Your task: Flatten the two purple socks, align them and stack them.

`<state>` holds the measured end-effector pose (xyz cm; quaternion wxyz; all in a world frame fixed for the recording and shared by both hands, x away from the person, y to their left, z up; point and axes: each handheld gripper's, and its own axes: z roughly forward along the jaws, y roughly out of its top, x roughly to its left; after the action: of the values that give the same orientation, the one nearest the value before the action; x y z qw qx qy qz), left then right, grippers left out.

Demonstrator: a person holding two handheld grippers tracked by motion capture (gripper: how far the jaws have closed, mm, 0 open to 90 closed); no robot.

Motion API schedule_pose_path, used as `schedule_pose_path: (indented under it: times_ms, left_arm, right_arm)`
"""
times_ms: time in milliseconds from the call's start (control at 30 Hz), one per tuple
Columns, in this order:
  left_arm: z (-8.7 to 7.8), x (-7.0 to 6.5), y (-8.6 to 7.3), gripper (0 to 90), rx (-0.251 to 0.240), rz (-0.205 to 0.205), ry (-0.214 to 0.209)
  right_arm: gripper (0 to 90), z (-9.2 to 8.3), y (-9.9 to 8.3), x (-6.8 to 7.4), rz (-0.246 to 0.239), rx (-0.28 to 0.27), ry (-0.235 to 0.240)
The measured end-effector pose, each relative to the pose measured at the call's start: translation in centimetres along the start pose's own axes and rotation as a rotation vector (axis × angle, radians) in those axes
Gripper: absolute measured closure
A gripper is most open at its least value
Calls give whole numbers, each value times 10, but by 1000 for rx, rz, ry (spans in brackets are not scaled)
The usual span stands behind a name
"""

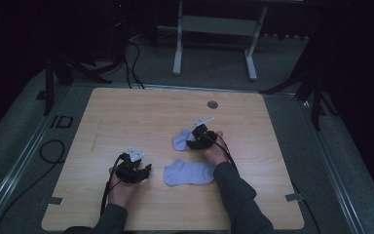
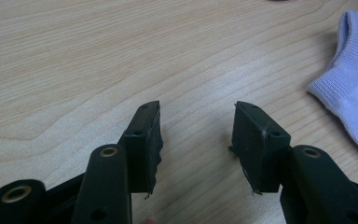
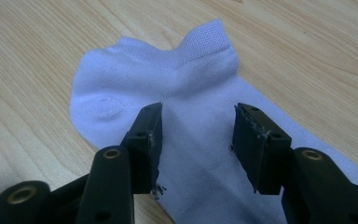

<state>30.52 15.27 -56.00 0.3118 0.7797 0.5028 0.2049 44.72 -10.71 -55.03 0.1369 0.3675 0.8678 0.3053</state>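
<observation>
While my right gripper (image 3: 198,140) hangs low over the far sock (image 3: 177,93) with its jaws spread and nothing pinched between them, my left gripper (image 2: 196,140) waits spread over bare table (image 2: 74,70) towards the near left corner, holding nothing. There are two pale lilac socks: the far one lies flat near the middle of the table, slightly towards the right edge, and the near sock (image 1: 190,173) lies between my two hands, closer to the near edge. I judge both to be very light, soft and limp, so they will sag and fold as soon as I lift them, and thin enough that I must press the jaws right down onto the wood to catch any fabric. The knit should not slip against the pads. The ribbed cuff (image 3: 207,39) at the far end of the sock under my right gripper looks like the thickest, firmest place to pinch, and a grip there would let the rest hang straight
</observation>
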Motion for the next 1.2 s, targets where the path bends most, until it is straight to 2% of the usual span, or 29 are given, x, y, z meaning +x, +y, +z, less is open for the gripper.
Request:
schedule_pose_path:
  times_ms: [300,400,500,800,900,1200]
  left_arm:
    - [0,-1,0,517,0,0,2]
    - [0,-1,0,517,1,1,2]
    - [0,-1,0,517,-1,1,1]
    - [0,-1,0,513,-1,2,0]
    - [0,-1,0,513,-1,2,1]
    - [0,-1,0,511,-1,1,0]
  right_arm:
    - [741,-3,1,5,-8,20,10]
    - [815,-4,0,6,13,28,4]
    - [848,-6,-2,5,44,24,15]
    - [873,-10,-9,-1,137,-6,62]
    - [873,-16,-11,-2,142,-21,64]
    - [874,-43,-11,1,93,-76,62]
